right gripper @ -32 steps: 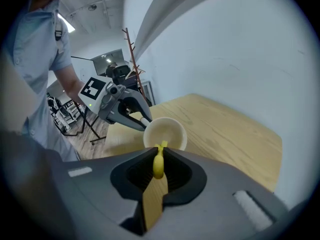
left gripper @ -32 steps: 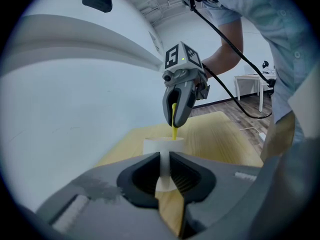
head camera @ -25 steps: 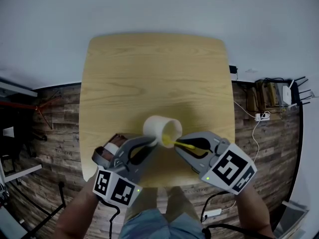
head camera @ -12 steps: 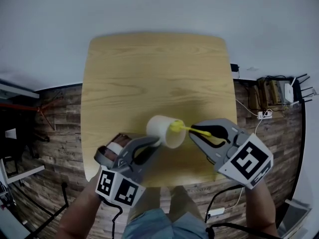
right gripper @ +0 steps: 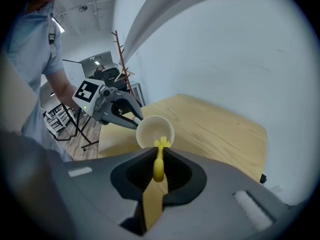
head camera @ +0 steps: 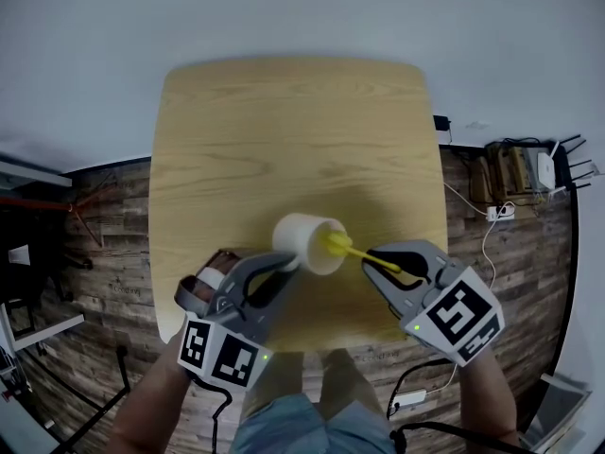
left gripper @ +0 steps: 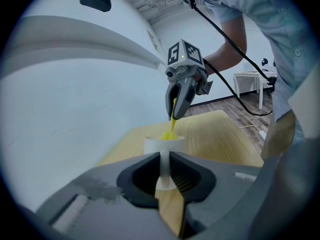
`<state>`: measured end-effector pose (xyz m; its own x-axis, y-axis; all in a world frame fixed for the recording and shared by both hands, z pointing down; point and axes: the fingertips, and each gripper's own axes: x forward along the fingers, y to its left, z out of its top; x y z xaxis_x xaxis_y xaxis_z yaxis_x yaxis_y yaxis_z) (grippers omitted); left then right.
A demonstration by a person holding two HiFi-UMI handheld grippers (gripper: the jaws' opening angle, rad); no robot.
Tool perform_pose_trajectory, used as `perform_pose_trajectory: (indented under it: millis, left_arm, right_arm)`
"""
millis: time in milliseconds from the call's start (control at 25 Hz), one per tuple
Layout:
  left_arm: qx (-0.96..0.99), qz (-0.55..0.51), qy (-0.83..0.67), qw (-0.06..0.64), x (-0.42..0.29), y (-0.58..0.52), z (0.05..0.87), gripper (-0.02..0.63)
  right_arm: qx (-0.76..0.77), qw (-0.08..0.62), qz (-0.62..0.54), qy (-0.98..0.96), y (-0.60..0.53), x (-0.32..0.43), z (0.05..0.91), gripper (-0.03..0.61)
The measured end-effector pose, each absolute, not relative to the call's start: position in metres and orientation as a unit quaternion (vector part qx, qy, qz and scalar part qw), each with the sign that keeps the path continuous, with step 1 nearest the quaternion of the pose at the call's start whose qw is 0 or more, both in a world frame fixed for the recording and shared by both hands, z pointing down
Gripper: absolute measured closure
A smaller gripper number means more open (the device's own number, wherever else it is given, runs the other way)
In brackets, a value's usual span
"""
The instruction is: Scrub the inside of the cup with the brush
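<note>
Cup (head camera: 301,237): white, tipped on its side over the wooden table (head camera: 284,130), at 6 o'clock from the table's centre, mouth facing 4 o'clock. Your left gripper (head camera: 284,265) reaches in from 8 o'clock, jaws narrow and clamped on the cup's thin handle. Brush (head camera: 345,247): yellow, its handle pinched between the near-closed jaws of your right gripper (head camera: 373,261), which comes from 4 o'clock. The brush head sits at the cup's rim.

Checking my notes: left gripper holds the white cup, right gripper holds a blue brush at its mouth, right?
No: the brush is yellow, not blue, as the right gripper view shows. The left gripper holds the white cup, the right gripper the brush at its mouth.
</note>
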<state>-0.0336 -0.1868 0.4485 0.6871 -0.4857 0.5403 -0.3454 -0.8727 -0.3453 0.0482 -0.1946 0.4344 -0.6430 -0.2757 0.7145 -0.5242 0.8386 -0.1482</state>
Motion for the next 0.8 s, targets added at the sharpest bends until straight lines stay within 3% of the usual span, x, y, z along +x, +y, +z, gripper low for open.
perform_pose_trajectory:
  millis: [400,800]
  left_arm:
    - [-0.912,-0.317,0.24,0.097,-0.033,-0.189,0.449,0.538]
    - [-0.913,-0.3,0.263,0.083,-0.034,-0.191,0.45,0.538]
  right_arm:
    - [0.218,0.297,0.259,-0.893,-0.178,0.03,0.434,0.54]
    - [0.248,0.169,0.343,-0.89,-0.192,0.022,0.418,0.54]
